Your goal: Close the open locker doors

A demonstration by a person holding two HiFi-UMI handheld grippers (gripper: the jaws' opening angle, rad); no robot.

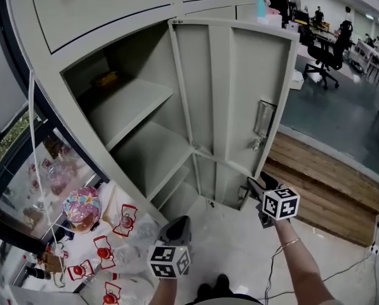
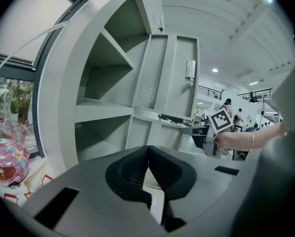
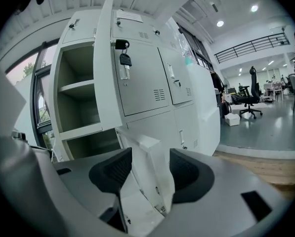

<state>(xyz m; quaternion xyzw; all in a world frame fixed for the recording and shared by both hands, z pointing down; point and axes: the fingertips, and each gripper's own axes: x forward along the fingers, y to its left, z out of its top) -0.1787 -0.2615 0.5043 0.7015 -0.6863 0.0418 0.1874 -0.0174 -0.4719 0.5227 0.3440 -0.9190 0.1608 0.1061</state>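
Observation:
A grey locker bank (image 1: 100,18) has two doors swung out. The tall upper door (image 1: 233,100) shows its latch (image 1: 263,119); in the right gripper view the upper door (image 3: 107,68) carries hanging keys (image 3: 123,59). Below it, a short lower door (image 1: 222,182) also stands out. My right gripper (image 1: 260,184) is at that lower door's free edge. In its own view the right gripper (image 3: 149,159) is open, with the lower door's edge (image 3: 146,154) between the pads, gaps on both sides. My left gripper (image 1: 176,226) hangs low before the open shelves (image 2: 100,107); the left gripper (image 2: 148,168) is shut and holds nothing.
Plastic bags and a colourful ball (image 1: 81,207) lie on the floor at the left by the window. A wooden platform (image 1: 322,189) runs along the right. Office chairs (image 1: 325,56) and desks stand further back. A cable (image 1: 275,259) trails across the floor.

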